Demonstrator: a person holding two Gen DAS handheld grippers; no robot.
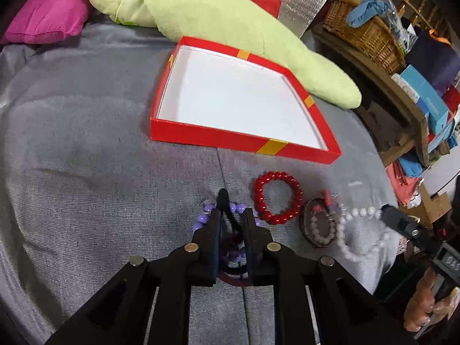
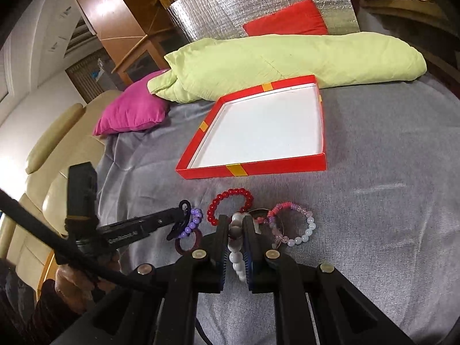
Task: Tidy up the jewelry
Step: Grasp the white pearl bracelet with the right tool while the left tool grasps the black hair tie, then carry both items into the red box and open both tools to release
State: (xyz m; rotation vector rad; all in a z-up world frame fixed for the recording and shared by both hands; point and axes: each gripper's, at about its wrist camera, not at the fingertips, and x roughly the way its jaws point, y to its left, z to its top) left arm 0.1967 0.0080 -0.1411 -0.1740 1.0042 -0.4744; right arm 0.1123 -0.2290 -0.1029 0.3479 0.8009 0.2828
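Note:
My left gripper [image 1: 233,214] points down at a purple bead bracelet [image 1: 202,218] on the grey cover. Its jaws stand a narrow gap apart. A thin black ring [image 1: 222,194] stands up in that gap against the left finger, with no pad visibly pressing on it. A dark red ring [image 2: 187,243] lies under them. My right gripper [image 2: 234,220] is shut on a white bead bracelet [image 2: 235,257], which hangs off its tip [image 1: 383,211] above the cover. A red bead bracelet [image 2: 230,204] and a pink-and-clear bead bracelet [image 2: 290,224] lie flat between the two grippers. The red box [image 1: 238,141] with a white floor sits behind them with nothing in it.
A light green quilt [image 1: 230,23] lies behind the box, a magenta cushion [image 1: 49,14] at the far left. A wicker basket [image 1: 368,34] and stacked boxes stand past the right edge of the cover. A beige sofa [image 2: 57,143] is at the left. A hand [image 1: 431,307] holds the right gripper.

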